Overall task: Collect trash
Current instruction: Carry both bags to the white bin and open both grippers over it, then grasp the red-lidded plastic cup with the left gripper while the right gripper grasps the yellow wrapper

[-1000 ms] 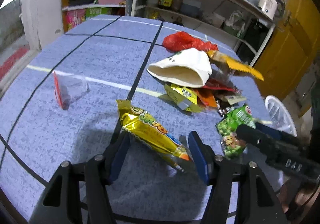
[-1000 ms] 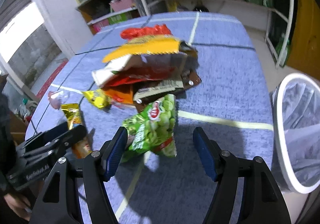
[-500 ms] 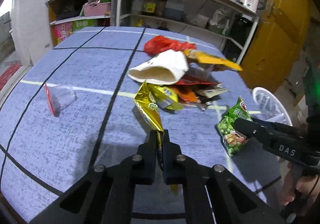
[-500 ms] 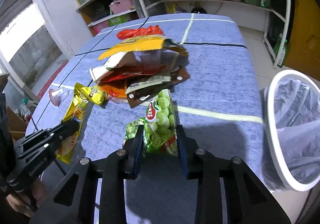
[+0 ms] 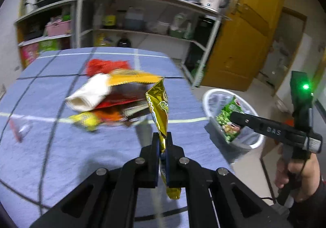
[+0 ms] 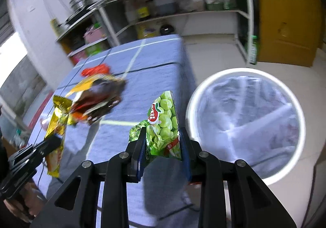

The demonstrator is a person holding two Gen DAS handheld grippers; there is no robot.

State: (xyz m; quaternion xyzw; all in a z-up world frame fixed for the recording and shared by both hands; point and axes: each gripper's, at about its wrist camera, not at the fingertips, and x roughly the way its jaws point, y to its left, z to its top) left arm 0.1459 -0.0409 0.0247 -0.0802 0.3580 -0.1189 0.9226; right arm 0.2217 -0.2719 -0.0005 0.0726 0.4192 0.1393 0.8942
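My left tongs (image 5: pixel 162 144) were clamped tight on a gold packet (image 5: pixel 160 109), which stood up from between the pads with its lower end hanging out beneath them, lifted clear of the surface (image 5: pixel 81 156). My right tongs (image 6: pixel 164 144) were clamped on a green pea packet (image 6: pixel 163 126), the pads pressed on its two sides and its upper half sticking up past them.

From the left camera I saw the right tongs reaching in from the right, a hand (image 5: pixel 293 175) on the grip, with the pea packet over the near rim of the bin (image 5: pixel 254 142). From the right camera the pea packet sat just beside the bin's white rim, above the edge of the surface. The bin was round, lined with a clear bag, and stood on the floor next to the surface.

The rest of the trash lay in a heap (image 5: pixel 114 101) near the middle of the blue cloth: a white bag, a yellow wrapper, dark and red wrappers, and a red bag (image 5: pixel 106 65) behind them. A small clear bag (image 5: pixel 19 128) lay apart at the left edge. The heap was blurred.

Behind the surface stood metal shelves (image 5: pixel 142 30) with bottles, tubs and pans, and a yellow door (image 5: pixel 240 44) to their right.
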